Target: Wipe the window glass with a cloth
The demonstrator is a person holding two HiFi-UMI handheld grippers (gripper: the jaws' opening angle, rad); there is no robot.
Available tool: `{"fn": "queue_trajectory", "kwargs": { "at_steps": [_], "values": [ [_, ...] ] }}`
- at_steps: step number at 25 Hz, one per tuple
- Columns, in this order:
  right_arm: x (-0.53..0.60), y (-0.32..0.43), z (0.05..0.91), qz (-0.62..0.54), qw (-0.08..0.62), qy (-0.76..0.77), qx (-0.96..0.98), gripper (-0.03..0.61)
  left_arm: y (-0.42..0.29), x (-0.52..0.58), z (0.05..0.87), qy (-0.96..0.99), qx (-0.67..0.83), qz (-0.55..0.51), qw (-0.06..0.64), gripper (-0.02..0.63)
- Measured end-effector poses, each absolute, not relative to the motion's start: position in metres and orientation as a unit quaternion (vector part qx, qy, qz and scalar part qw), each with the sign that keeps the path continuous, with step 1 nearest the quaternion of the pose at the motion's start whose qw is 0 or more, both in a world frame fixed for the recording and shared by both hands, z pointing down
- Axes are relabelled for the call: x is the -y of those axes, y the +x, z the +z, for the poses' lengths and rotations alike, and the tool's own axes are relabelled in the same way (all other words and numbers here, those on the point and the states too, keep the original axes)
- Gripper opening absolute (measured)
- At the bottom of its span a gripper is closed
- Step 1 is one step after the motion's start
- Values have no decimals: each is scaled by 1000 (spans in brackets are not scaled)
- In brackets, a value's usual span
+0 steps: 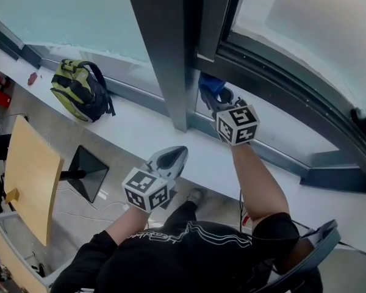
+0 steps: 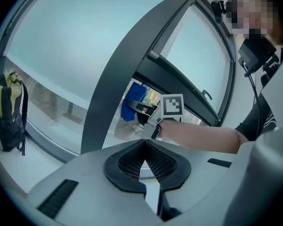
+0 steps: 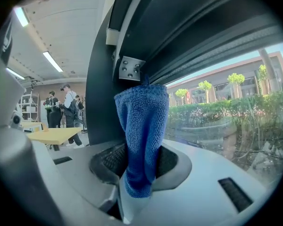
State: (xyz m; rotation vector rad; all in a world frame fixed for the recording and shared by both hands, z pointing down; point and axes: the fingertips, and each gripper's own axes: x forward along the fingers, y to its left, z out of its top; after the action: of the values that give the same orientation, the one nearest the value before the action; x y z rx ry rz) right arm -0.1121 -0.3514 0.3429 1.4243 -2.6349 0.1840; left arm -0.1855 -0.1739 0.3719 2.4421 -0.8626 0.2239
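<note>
A blue cloth (image 3: 142, 126) stands upright, pinched between the jaws of my right gripper (image 3: 140, 173). In the head view the right gripper (image 1: 218, 102) is raised to the lower window pane (image 1: 280, 127), beside the dark upright frame post (image 1: 171, 54). The cloth (image 1: 210, 85) hangs at the glass under the sash's bottom rail. My left gripper (image 1: 172, 157) hovers lower, over the white sill (image 1: 140, 130), apart from the window. Its jaws are shut with nothing between them. From the left gripper (image 2: 145, 167) view, the cloth (image 2: 133, 101) and right gripper (image 2: 147, 114) show ahead.
A yellow-and-black backpack (image 1: 80, 90) lies on the sill at the left. A wooden table (image 1: 29, 179) and a dark floor stand (image 1: 88, 171) are below left. A window handle (image 1: 361, 118) sticks out at the right. Behind, people (image 3: 66, 108) stand by a yellow table.
</note>
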Motion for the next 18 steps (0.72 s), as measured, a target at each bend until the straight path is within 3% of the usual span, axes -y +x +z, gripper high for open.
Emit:
{"fn": "queue_trajectory", "kwargs": {
  "at_steps": [9,18],
  "values": [
    [333,-68,337,42,70,498,863,110,-158,182,382,920,287,94,251,6],
    [280,39,343,49,62,556,827,110,-86,162,390,937,227,121,237,6]
  ]
}}
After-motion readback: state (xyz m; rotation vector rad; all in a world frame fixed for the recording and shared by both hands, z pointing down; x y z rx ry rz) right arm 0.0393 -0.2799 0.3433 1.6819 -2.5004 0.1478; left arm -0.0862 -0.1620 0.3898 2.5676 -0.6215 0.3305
